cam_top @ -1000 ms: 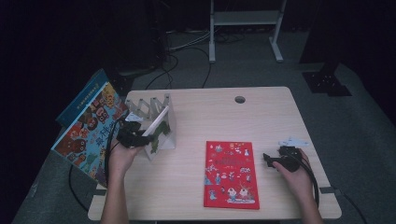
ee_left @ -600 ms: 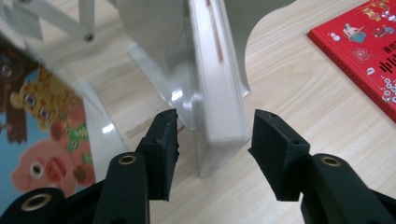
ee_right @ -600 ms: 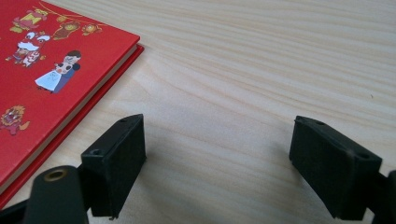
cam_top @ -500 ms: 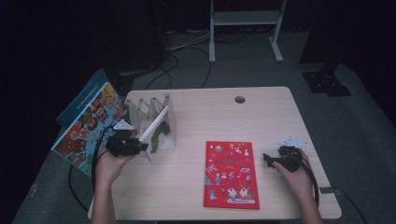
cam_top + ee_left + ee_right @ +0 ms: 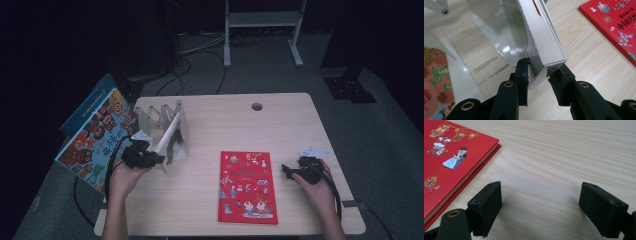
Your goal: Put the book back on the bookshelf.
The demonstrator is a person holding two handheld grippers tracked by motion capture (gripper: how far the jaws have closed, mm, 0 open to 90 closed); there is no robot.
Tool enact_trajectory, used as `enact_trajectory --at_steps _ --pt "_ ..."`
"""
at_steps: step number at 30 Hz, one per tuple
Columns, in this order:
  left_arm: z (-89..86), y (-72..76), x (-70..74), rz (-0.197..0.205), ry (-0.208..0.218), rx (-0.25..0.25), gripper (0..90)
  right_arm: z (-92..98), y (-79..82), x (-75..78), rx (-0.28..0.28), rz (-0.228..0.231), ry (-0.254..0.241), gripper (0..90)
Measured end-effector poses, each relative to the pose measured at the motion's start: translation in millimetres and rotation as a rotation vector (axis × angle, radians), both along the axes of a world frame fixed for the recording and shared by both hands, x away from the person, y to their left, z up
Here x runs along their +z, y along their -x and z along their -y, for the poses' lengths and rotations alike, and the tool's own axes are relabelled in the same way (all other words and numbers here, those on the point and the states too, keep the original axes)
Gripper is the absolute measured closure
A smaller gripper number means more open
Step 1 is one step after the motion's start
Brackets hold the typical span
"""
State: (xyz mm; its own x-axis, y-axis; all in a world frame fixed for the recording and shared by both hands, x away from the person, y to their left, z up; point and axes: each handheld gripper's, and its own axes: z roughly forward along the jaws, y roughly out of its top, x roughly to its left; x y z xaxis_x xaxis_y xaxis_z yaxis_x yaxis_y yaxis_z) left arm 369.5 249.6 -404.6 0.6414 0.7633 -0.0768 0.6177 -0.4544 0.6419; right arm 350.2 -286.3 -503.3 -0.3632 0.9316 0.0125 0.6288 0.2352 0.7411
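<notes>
White plastic dividers of the book rack (image 5: 159,116) stand at the counter's (image 5: 280,125) left end, and a white-covered book (image 5: 544,37) leans in its front slot. The left gripper (image 5: 537,72) straddles that book's near corner, its fingers (image 5: 522,72) slightly parted and flanking the corner; whether they touch it I cannot tell. Probably it is steadying the book. Right of the rack a red book (image 5: 247,186) lies flat. Beyond it, the right gripper (image 5: 540,207) rests wide open and empty, seemingly waiting.

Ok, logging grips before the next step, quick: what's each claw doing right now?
Left claw: jaws either side of the white book in the rack; a firm grip cannot be told.
Right claw: open, empty, beside the red book.
</notes>
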Motion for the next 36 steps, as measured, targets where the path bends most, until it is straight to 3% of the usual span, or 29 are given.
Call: enact_trajectory --at_steps 12,21,28,36 --pt "27.9 -4.7 -5.0 0.01 0.041 0.0 62.8 0.0 0.0 0.0 0.0 0.0 0.0 17.8" --pt "56.3 -6.6 -7.2 0.047 0.024 -0.03 56.0 0.0 0.0 0.0 0.0 0.0 0.0 17.8" --pt "55.0 -5.3 -8.3 0.044 0.011 -0.037 53.6 0.0 0.0 0.0 0.0 0.0 0.0 17.8" --pt "58.3 6.2 -9.1 0.069 -0.013 -0.092 36.5 0.2 0.1 0.2 0.011 0.002 0.0 19.5"
